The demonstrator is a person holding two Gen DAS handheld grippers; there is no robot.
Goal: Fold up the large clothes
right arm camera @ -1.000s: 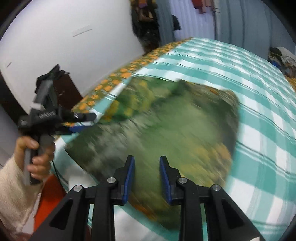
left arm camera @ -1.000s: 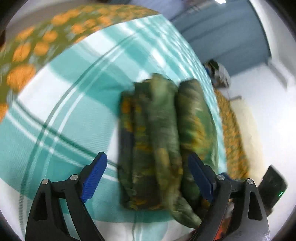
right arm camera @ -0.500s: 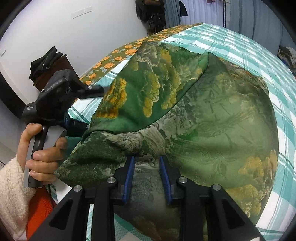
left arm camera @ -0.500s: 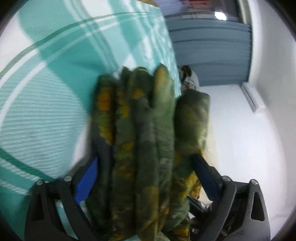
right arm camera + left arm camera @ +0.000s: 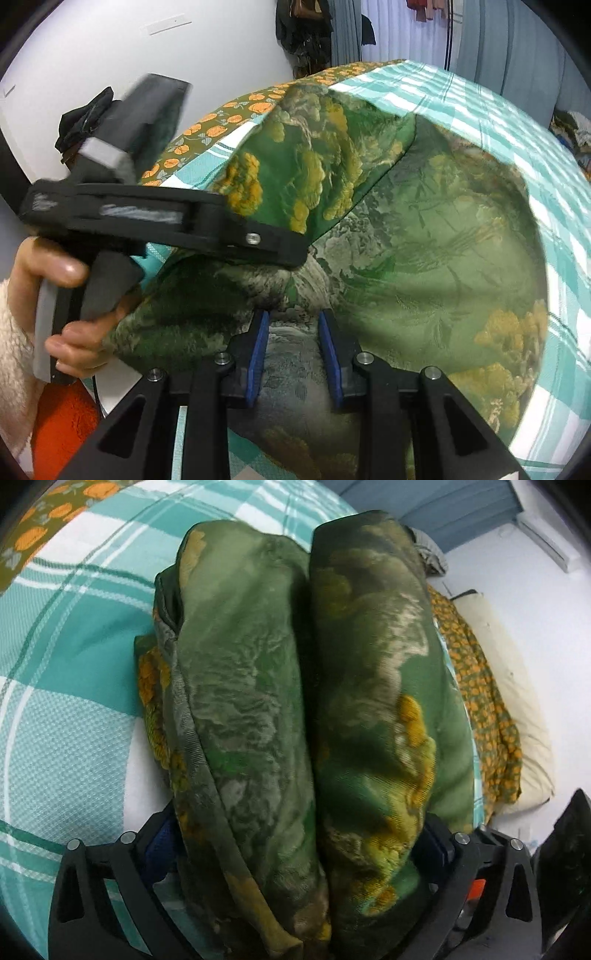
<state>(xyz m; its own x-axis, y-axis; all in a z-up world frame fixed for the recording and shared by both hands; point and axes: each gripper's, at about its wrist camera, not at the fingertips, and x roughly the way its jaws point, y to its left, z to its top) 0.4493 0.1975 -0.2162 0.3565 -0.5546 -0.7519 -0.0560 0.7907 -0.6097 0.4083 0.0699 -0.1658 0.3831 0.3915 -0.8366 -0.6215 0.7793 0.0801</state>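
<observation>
The large green garment [image 5: 258, 709] with yellow patterning lies folded into a thick bundle on the teal checked bed sheet [image 5: 74, 701]. My left gripper [image 5: 295, 830] straddles the bundle's near end. Its jaws are opening wide, with the cloth filling the gap between them. In the right wrist view the garment [image 5: 443, 240] spreads over the sheet [image 5: 517, 122]. My right gripper [image 5: 293, 317] is shut on a ridge of its near edge, where wrinkles gather at the blue pads [image 5: 258, 354]. A hand [image 5: 48, 266] holds the left gripper, whose upper finger [image 5: 258, 242] lies across the bundle's left side.
An orange floral cover [image 5: 487, 709] and a cream pillow [image 5: 517, 701] lie past the bed's far side by the white wall. Dark clothes [image 5: 306, 33] hang in the corner. An orange-red thing [image 5: 62, 417] sits low beside the bed, under the hand.
My left gripper has pushed forward with its jaws widening, and the bundle now sits between them. In the right wrist view the left gripper has come in over the garment, and the cloth has settled.
</observation>
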